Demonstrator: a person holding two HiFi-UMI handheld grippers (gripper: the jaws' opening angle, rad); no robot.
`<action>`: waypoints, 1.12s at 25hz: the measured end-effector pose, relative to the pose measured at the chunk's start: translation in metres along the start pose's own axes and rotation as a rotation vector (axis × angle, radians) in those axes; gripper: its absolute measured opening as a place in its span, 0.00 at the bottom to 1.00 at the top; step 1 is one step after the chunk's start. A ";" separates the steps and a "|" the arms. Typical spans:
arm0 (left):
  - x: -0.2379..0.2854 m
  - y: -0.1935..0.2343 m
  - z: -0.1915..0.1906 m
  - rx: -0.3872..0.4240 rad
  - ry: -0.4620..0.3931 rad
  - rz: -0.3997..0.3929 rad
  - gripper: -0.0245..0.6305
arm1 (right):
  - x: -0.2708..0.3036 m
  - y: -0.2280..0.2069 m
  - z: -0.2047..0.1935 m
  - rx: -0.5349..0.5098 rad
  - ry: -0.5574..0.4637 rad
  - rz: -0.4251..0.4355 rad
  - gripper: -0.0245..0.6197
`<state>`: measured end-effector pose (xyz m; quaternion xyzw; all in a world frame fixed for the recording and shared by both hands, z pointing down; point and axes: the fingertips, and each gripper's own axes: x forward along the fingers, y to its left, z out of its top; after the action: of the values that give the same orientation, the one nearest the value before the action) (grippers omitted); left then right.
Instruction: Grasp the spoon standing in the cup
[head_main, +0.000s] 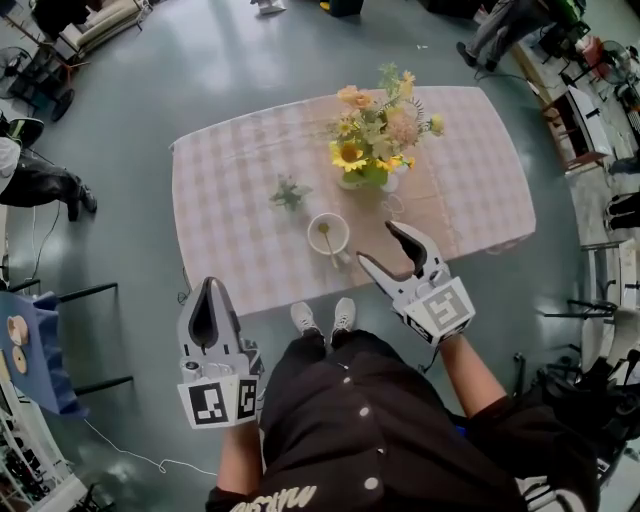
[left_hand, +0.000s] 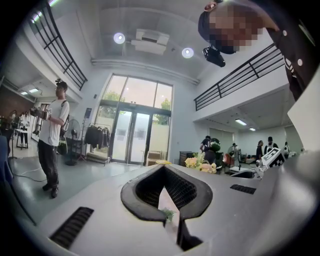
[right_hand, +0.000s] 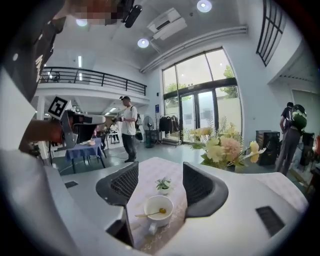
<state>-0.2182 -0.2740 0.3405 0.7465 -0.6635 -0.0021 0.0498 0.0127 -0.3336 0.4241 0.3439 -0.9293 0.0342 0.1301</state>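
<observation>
A white cup (head_main: 312, 236) stands near the front edge of the table, on its pink checked cloth (head_main: 230, 200). A gold spoon (head_main: 329, 245) rests in the cup, its handle leaning over the near rim. My right gripper (head_main: 377, 243) is open just right of the cup, at table height. In the right gripper view the cup (right_hand: 159, 207) and spoon (right_hand: 150, 214) lie low between the spread jaws of the right gripper (right_hand: 160, 174). My left gripper (head_main: 210, 285) is shut and hangs off the table's front left corner; the left gripper view shows the left gripper (left_hand: 162, 169) with nothing in it.
A vase of yellow and pink flowers (head_main: 375, 140) stands behind the cup, with a small green plant (head_main: 289, 192) to its left. The person's shoes (head_main: 325, 318) are at the table's front edge. A blue-covered table (head_main: 30, 350) is at far left, and people stand around the hall.
</observation>
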 end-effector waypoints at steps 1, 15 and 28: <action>0.001 0.001 -0.003 -0.003 0.009 -0.002 0.06 | 0.004 0.005 -0.008 -0.039 0.029 0.021 0.44; 0.014 -0.003 -0.033 -0.026 0.056 -0.048 0.06 | 0.041 0.064 -0.113 -0.462 0.249 0.243 0.44; 0.006 -0.009 -0.059 -0.055 0.102 -0.048 0.06 | 0.070 0.075 -0.185 -0.765 0.343 0.307 0.35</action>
<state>-0.2046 -0.2745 0.3984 0.7596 -0.6418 0.0167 0.1040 -0.0465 -0.2920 0.6234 0.1185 -0.8804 -0.2365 0.3936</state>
